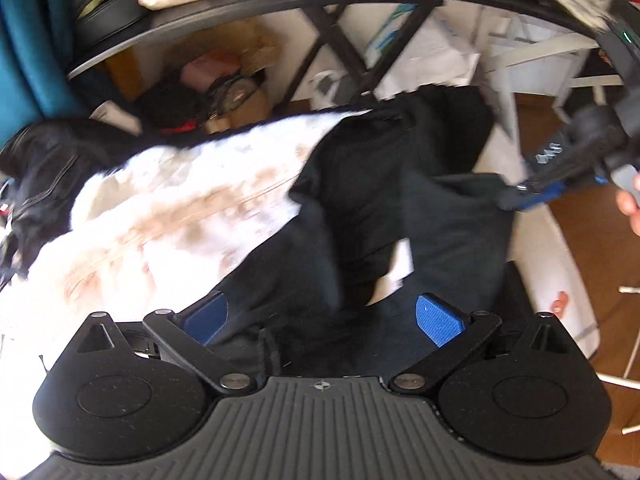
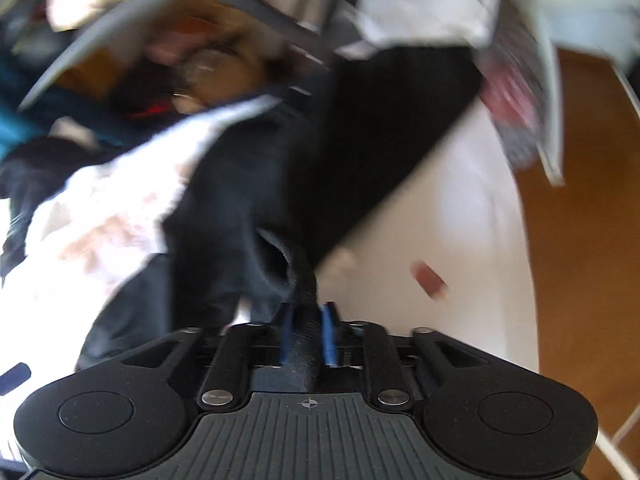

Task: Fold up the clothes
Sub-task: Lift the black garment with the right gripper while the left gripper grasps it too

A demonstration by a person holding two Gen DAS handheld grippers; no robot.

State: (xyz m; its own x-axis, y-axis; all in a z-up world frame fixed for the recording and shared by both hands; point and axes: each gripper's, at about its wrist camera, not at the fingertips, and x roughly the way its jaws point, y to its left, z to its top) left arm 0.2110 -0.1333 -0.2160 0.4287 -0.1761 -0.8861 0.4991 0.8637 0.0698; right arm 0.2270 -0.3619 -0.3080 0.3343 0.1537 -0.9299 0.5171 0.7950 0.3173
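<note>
Black garment (image 1: 360,208) lies across a white cover (image 1: 160,216) (blurred in both views). Right claw (image 2: 308,332) is clamped on a bunched edge of it. Left claw (image 1: 324,316) stands wide apart over the cloth, its blue pads (image 1: 438,318) gripping nothing.

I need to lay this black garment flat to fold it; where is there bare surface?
The widest bare patch is the white bedding right of the black garment, up to the edge by the wooden floor. Left is crowded: a white patterned cloth, then a dark jacket.
</note>
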